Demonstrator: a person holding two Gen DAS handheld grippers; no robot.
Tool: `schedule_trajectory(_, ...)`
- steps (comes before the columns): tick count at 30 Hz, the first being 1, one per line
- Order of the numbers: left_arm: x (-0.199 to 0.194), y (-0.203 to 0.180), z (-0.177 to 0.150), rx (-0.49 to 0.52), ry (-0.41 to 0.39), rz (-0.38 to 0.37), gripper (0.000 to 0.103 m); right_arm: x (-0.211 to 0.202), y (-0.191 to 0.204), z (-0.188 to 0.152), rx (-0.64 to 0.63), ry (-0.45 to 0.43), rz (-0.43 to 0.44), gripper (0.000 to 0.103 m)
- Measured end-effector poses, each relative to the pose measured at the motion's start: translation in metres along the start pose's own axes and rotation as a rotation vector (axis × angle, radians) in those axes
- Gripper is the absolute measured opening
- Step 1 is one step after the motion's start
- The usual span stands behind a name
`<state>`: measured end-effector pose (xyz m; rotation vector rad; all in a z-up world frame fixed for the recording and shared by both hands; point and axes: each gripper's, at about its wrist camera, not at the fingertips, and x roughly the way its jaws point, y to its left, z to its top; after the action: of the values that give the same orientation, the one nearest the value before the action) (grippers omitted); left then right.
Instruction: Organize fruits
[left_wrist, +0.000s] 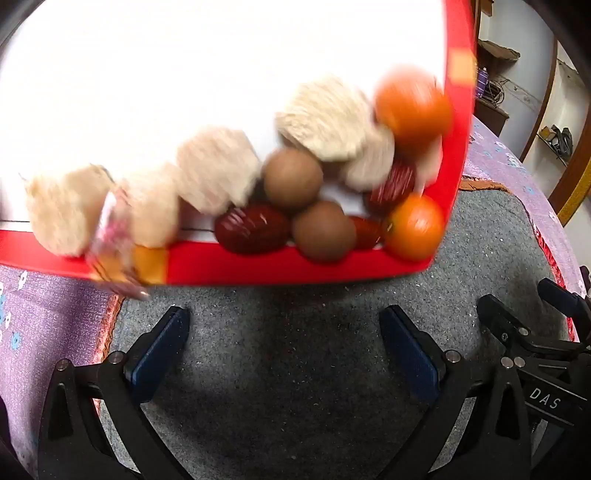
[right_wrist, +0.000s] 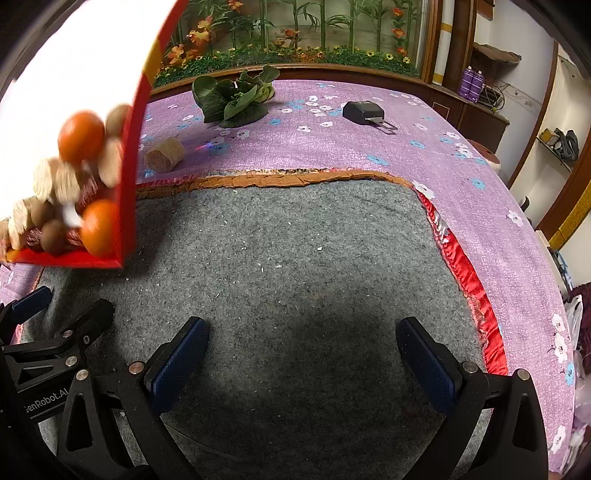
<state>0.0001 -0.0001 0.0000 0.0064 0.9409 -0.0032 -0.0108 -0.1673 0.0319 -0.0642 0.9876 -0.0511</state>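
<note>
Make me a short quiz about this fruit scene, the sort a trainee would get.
1. True or false: the left hand-held gripper is holding an orange.
2. How many oranges lie in the red box?
3. What lies on the purple flowered cloth just beyond the grey mat? A) a banana B) leafy greens C) a cup

Key
1. False: it stands open and empty, as does the right hand-held gripper.
2. Two: one upper orange and one lower orange.
3. B: the leafy greens.
</note>
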Motion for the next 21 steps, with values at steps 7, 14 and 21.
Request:
schedule_trajectory(7, -0.0004, 0.0075, -0.0025, 0.000, 0.000, 0.000, 0.103, -0.0007, 0.0009, 0.0008, 0.000, 0.000, 0.000, 0.103)
schedule_trajectory(14, 0.0003, 0.0058, -0.0027, 0.001, 0.000, -0.001, 0.103, -0.0054, 0.0062, 0.0063, -0.001, -0.003, 0.000, 0.103)
schedule_trajectory(21, 0.0005, 0.0097, -0.0047, 0.001, 0.000, -0.001, 0.103, 0.0001, 0.0002, 0.0024, -0.001, 0.006, 0.000, 0.103)
